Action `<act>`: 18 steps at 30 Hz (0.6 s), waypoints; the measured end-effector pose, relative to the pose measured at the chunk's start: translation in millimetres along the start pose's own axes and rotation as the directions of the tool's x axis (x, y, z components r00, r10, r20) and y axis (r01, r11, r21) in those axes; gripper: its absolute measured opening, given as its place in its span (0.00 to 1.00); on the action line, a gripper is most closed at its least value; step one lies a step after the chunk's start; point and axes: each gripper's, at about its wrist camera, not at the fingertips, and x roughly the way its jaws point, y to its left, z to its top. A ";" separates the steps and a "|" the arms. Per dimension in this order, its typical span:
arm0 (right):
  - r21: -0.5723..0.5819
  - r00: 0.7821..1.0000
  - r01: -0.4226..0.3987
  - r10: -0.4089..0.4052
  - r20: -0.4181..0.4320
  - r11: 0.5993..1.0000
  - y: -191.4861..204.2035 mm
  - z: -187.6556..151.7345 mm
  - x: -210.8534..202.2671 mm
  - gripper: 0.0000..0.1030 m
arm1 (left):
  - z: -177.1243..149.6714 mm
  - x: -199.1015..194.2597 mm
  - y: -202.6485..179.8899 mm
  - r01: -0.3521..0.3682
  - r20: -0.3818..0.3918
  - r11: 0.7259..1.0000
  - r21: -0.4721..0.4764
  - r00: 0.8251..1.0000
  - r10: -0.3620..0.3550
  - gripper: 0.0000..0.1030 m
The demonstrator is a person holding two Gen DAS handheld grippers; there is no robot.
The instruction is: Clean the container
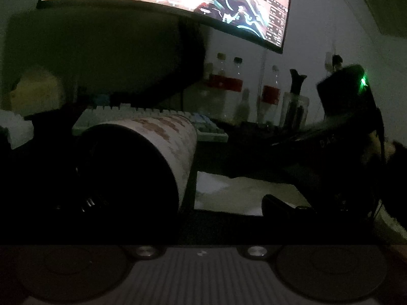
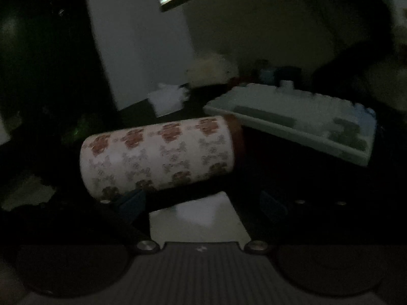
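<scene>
In our left wrist view the patterned cup lies on its side in front of the keyboard. Its dark open mouth faces us, too dark to see inside. Our left gripper seems to hold it, but we cannot tell for sure.

In our right wrist view the cup lies sideways, mouth toward the keyboard. Our right gripper is spread wide over white paper, just below the cup.

Container on its side, before keyboard; paper sheet on counter below it; bottles behind keyboard.
</scene>
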 end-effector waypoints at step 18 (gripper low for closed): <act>0.111 0.993 0.109 -0.113 0.032 0.988 -15.5 15.4 -6.4 0.04 | -1.8 -0.7 -5.9 -0.013 0.003 1.000 0.027 1.000 0.013 1.00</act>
